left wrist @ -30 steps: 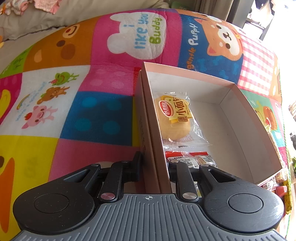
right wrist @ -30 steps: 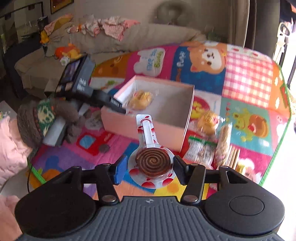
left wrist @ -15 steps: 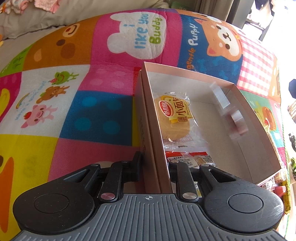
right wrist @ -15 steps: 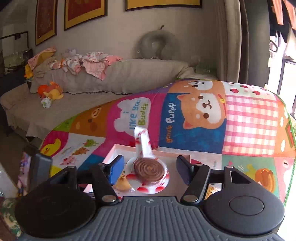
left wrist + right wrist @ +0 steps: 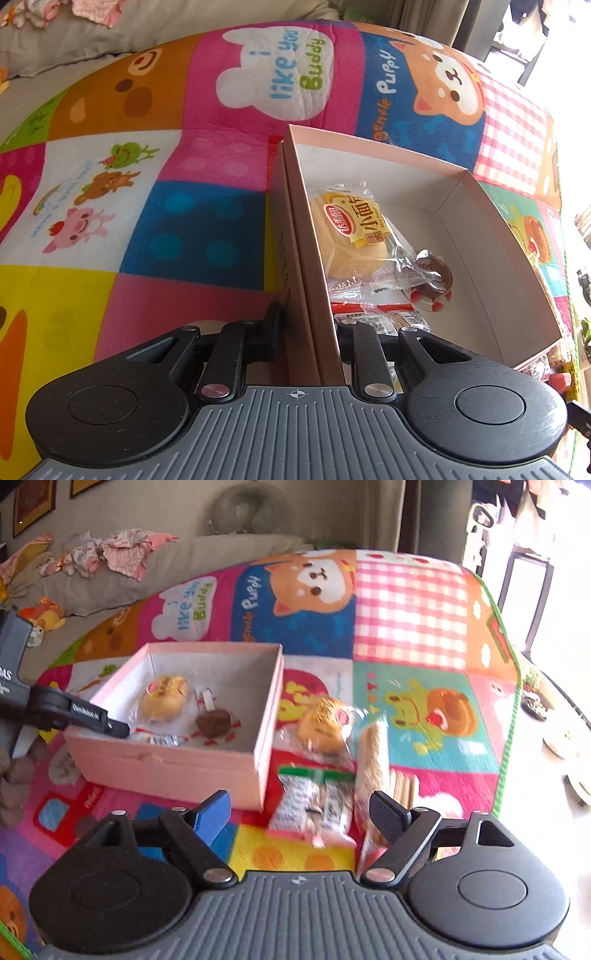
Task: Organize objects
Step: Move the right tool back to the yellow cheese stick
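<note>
Nearest the right wrist camera, the right gripper [image 5: 299,808] is hanging over the patchwork play mat [image 5: 410,602] with its jaws opening and already spread wide, pinching nothing; only the mat and loose snacks are showing between its fingers. Just beyond those fingertips a green-topped snack pack [image 5: 314,801] is lying flat on the mat, with a long biscuit pack [image 5: 371,760] beside it and a wrapped small bread [image 5: 325,725] a little farther on, just beside the box's right wall. To the left, the pink box [image 5: 166,764] is sitting open on the mat, and the left gripper [image 5: 308,325] is pinching its near left wall, one finger outside and one inside, jaws pressed narrowly onto the cardboard. Inside the box, a red-and-white packet [image 5: 380,319] is lying just past the inner finger, then the spiral chocolate lollipop [image 5: 434,278] in its clear red-dotted wrapper is resting on the floor of the box, touching the wrapper of a yellow bread bun [image 5: 351,236]. Beyond the mat, a grey sofa [image 5: 207,557] is carrying crumpled clothes [image 5: 122,552].
</note>
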Available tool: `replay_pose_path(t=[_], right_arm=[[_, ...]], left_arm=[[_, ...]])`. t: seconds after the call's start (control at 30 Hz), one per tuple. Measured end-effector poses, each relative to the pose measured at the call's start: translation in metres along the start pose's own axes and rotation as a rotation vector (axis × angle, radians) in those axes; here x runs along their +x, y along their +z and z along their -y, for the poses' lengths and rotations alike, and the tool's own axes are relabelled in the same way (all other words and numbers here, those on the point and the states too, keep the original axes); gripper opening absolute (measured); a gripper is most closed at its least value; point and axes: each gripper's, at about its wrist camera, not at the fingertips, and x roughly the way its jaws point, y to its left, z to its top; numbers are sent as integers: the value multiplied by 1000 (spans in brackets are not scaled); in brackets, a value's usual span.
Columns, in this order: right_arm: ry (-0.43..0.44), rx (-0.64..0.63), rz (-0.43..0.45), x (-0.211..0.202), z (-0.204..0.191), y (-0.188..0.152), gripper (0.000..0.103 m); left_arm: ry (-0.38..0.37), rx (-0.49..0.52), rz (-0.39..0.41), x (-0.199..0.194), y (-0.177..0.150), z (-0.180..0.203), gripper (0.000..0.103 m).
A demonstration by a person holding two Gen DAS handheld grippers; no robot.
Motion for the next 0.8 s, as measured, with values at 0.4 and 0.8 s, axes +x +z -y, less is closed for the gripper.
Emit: replay_pose_path(t=[0.4,0.8], right_arm=[[-67,140,-43,8,22,-40,91],[-191,245,20,8,69,-31,91]], left_arm=[[17,16,-8,-2,-1,4,21],[21,13,-10,-3,-2,4,20]])
